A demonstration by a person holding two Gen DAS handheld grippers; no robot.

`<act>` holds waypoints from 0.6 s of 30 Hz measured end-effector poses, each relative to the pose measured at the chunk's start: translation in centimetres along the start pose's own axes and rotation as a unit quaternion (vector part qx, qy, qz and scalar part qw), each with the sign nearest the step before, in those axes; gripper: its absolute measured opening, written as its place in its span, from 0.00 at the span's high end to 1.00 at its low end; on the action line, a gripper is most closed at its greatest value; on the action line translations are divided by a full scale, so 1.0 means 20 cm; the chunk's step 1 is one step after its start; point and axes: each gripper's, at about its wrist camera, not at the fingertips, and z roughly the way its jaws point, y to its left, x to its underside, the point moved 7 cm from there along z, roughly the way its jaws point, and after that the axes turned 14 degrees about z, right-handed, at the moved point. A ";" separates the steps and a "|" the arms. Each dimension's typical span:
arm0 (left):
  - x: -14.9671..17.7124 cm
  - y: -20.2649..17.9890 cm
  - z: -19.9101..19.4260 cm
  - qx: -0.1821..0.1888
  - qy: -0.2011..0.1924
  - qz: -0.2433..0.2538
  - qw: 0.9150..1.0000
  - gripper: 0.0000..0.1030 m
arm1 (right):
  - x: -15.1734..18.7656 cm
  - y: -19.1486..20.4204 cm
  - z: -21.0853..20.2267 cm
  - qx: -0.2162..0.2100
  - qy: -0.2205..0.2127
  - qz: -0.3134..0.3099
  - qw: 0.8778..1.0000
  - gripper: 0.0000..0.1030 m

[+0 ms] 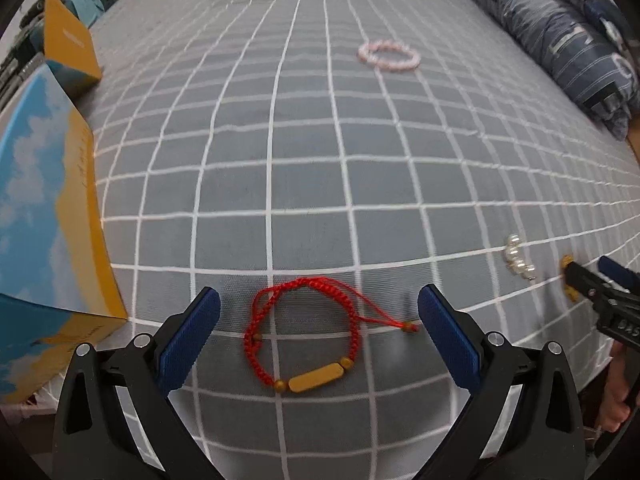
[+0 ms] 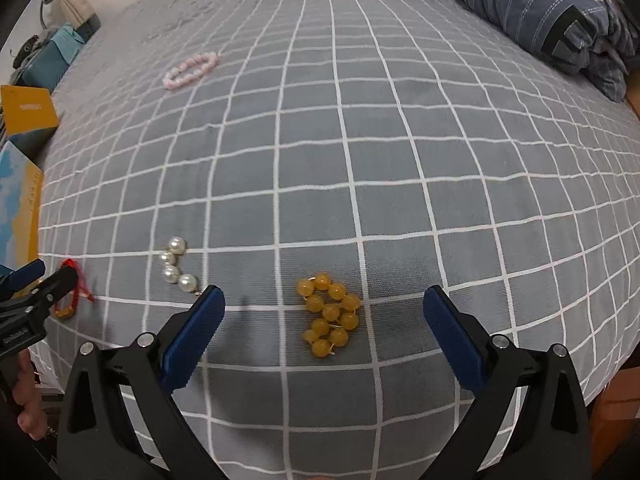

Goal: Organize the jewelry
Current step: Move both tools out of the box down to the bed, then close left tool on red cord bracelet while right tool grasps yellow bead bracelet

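2 grippers are hovering wide open: left gripper [image 1: 319, 322] framing a limp red braided cord bracelet [image 1: 304, 344], right gripper [image 2: 324, 322] framing slippery amber bead strand [image 2: 330, 314]; pinching across each bunch is likely best.

Grey woven-cloth bedsheet with white grid lines [image 2: 400, 152], matt, fine visible weave. Red braided-cord bracelet with a matt ochre bar bead [image 1: 304, 340], cord fibrous. Glossy white pearl strand [image 2: 176, 268] at 9 o'clock from the glossy translucent amber bead bracelet [image 2: 330, 314], smooth. Pale pink bead bracelet [image 2: 190, 70] at 11 o'clock, finish blurred. Left gripper [image 1: 319, 330] and right gripper [image 2: 324, 330]: matt black plastic arms, ribbed blue rubbery pads [image 2: 192, 336], shiny metal pins. Blue-and-yellow cardboard box [image 1: 44, 216], slight sheen. Navy striped quilted cloth bedding [image 2: 552, 12].
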 end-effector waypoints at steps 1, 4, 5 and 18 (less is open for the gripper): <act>0.01 0.00 0.02 -0.001 0.004 -0.001 1.000 0.06 | 0.00 0.00 0.01 0.002 0.002 0.000 1.000 0.07; 0.03 0.00 0.07 0.000 0.015 -0.001 1.000 0.06 | 0.01 -0.01 0.04 0.007 0.010 0.002 1.000 0.07; 0.03 -0.01 0.08 0.000 0.017 0.001 1.000 0.06 | 0.01 -0.01 0.06 0.011 0.013 0.003 1.000 0.07; 0.08 -0.02 0.13 0.005 0.023 0.006 1.000 0.16 | 0.02 -0.07 0.15 0.044 0.037 0.019 0.998 0.28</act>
